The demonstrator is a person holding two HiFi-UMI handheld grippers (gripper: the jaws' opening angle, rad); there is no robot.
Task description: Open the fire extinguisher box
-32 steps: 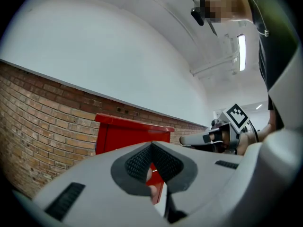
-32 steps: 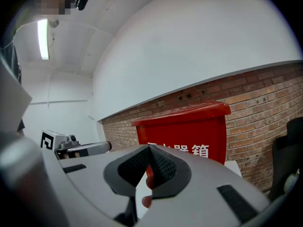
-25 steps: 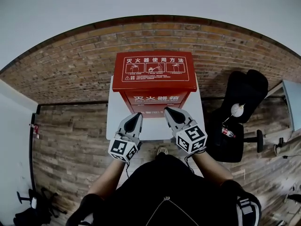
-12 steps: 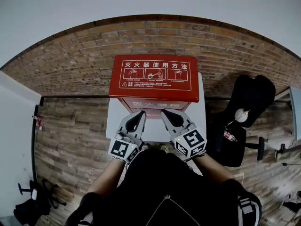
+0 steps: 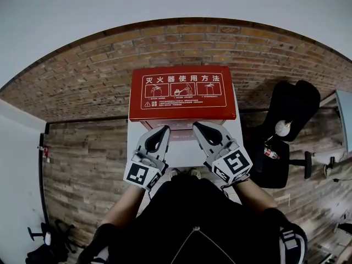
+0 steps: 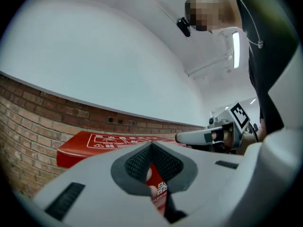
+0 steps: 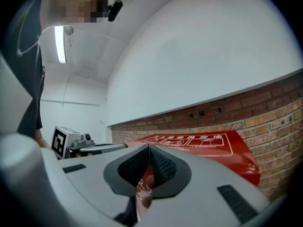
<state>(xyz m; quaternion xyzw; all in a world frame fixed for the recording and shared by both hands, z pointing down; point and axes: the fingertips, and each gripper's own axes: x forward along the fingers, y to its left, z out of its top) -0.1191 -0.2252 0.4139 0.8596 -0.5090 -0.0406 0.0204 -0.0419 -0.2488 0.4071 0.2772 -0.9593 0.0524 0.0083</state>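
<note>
Fire extinguisher box point(image 5: 182, 92) sat on the white worktop point(image 5: 184, 157), backed against the brick wall point(image 5: 82, 76). Left gripper point(image 5: 161, 131) and right gripper point(image 5: 199, 128) were both clenched empty, tips at the box's front lid edge.

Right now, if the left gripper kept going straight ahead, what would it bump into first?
The shut left gripper would likely hit the red fire extinguisher box first, on its printed front just under the flat lid. Its tips look very close, though depth is unclear.
</note>
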